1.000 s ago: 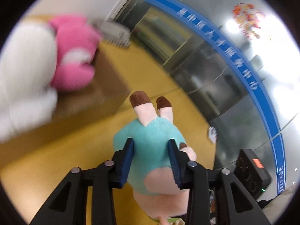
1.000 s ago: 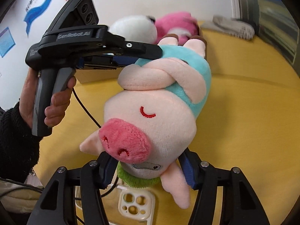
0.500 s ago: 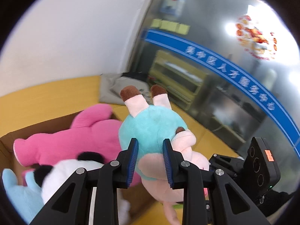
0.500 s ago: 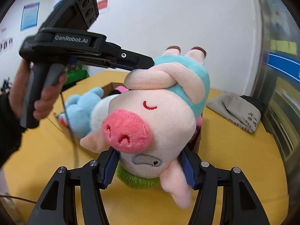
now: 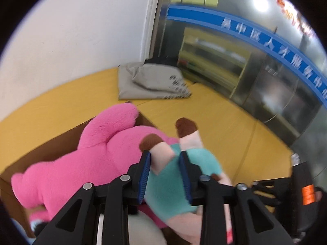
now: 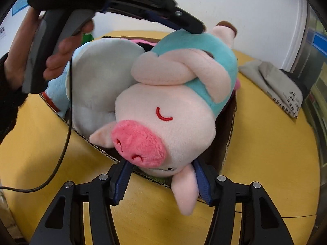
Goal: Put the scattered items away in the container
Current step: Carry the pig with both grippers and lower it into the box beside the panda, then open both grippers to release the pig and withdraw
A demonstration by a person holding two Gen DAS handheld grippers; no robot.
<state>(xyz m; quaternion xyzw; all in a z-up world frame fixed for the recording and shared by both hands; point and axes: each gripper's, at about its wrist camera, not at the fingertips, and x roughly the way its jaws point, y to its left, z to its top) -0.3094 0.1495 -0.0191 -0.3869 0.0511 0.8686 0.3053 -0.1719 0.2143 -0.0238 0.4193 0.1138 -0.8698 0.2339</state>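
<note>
Both grippers, left gripper [image 5: 166, 174] and right gripper [image 6: 161, 180], are black with ribbed blue pads and silver screws. A bare-skinned left hand [image 6: 30, 51] in a black sleeve grips a grey handle trailing a black cable.

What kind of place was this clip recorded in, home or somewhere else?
Probably an office or public service room, not a home. A glass partition carries a blue banner with white Chinese lettering, shelving stands behind the glass, and posters hang on the white wall. The work surface is a yellow table.

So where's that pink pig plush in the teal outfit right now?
The pink pig plush in teal hangs upside down over the cardboard box, gripped by both the left gripper and the right gripper, beside the white plush.
</note>
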